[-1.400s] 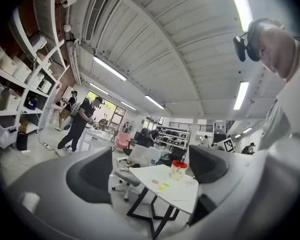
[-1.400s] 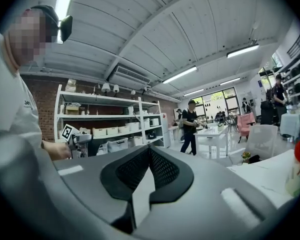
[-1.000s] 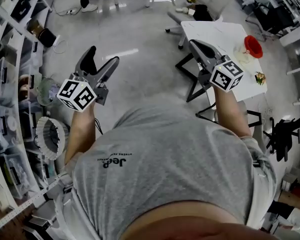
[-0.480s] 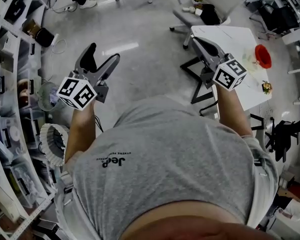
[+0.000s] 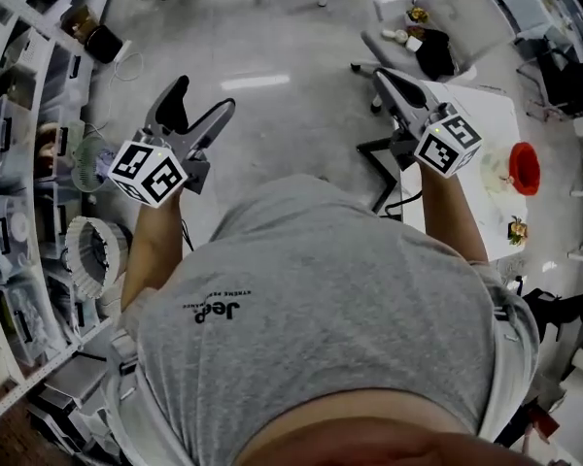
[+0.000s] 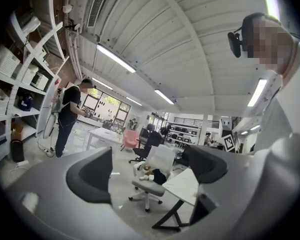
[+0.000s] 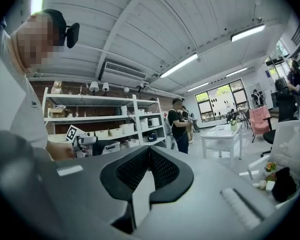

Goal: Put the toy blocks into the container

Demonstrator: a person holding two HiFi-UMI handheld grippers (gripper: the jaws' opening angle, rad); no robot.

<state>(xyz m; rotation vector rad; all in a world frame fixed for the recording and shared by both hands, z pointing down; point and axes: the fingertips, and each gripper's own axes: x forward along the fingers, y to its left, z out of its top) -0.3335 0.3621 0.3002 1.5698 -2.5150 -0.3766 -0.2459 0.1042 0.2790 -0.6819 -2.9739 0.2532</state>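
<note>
left claw [image 5: 202,100] gapes wide, empty; right claw [image 5: 383,76] is pinched closed on nothing. both are held up off any work, likely just in transit. blocks and container can't be identified; a red object [image 5: 523,166] sits on the white tabletop [image 5: 494,116] at right.

A red container [image 5: 523,167], bowl-like, is seen on the white table [image 5: 476,105] at the right. A small cluster of coloured toy blocks [image 5: 513,229], too small to be told apart, is set nearer, outside it.
</note>
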